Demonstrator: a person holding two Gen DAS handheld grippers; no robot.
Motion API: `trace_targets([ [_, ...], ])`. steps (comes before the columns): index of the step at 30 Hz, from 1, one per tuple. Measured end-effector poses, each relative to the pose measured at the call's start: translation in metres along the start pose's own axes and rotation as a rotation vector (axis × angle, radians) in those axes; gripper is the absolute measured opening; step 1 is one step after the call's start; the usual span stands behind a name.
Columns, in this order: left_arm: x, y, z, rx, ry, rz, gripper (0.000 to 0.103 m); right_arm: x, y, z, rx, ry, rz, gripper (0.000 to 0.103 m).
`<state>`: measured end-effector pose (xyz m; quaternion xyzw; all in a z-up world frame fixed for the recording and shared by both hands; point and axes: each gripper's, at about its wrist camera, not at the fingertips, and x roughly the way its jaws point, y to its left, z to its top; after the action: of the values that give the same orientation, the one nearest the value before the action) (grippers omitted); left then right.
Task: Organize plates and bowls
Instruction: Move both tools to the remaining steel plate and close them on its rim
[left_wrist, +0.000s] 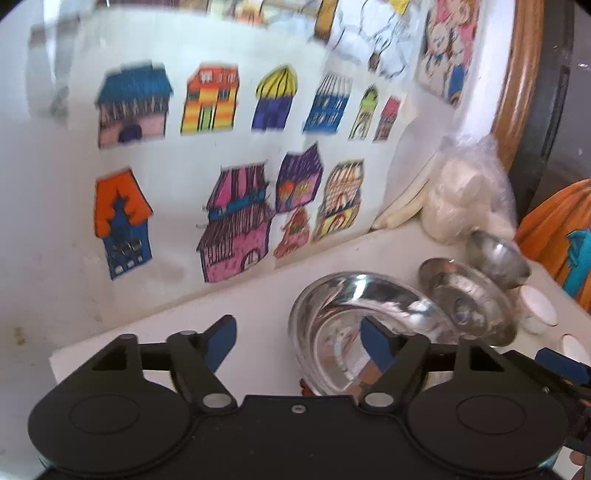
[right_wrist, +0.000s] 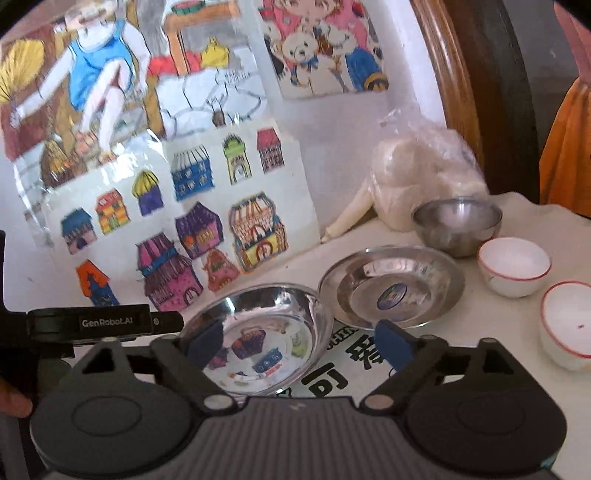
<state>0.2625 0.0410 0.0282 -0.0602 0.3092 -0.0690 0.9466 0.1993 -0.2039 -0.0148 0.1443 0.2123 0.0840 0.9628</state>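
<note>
Both claws are spread and hold nothing: the left claw (left_wrist: 297, 341) and right claw (right_wrist: 301, 345) hover by the near plate (right_wrist: 258, 332) on the surface (right_wrist: 480, 321). Beyond it lie a second plate (right_wrist: 391, 288), a steel bowl (right_wrist: 456, 225) and two white bowls (right_wrist: 513, 266). Nothing is stacked yet; I judge the sorting barely begun.
</note>
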Motion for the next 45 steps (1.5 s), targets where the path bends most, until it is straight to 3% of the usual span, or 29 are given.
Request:
trace_targets([
  [5, -0.045, -0.013, 0.014, -0.004, -0.059, -0.021, 0.101, -0.039, 0.006, 0.014, -0.03, -0.051, 0.004, 0.103],
  [10, -0.103, -0.03, 0.026, 0.03, -0.138, -0.054, 0.102, -0.091, 0.001, 0.035, 0.029, -0.109, 0.075, 0.103],
  [14, -0.144, -0.045, 0.038, 0.056, -0.184, -0.08, 0.102, -0.131, 0.001, 0.057, -0.01, -0.137, 0.1, 0.103],
  [21, -0.165, -0.076, 0.085, 0.13, -0.205, -0.109, 0.102, -0.154, -0.004, 0.122, -0.082, -0.085, 0.084, 0.103],
  [26, -0.112, -0.089, 0.117, 0.119, -0.102, -0.03, 0.102, -0.125, -0.028, 0.144, -0.041, 0.009, 0.044, 0.103],
  [31, -0.026, -0.095, 0.124, 0.117, 0.059, 0.004, 0.102, -0.073, -0.058, 0.127, 0.01, 0.118, 0.026, 0.103],
  [37, 0.075, -0.1, 0.114, 0.094, 0.273, -0.086, 0.102, -0.024, -0.093, 0.08, 0.234, 0.153, 0.065, 0.103],
  [41, 0.12, -0.107, 0.108, 0.08, 0.325, -0.139, 0.102, 0.006, -0.109, 0.051, 0.389, 0.16, 0.067, 0.103],
  [45, 0.153, -0.115, 0.103, 0.101, 0.366, -0.159, 0.102, 0.029, -0.115, 0.033, 0.457, 0.136, 0.03, 0.103],
])
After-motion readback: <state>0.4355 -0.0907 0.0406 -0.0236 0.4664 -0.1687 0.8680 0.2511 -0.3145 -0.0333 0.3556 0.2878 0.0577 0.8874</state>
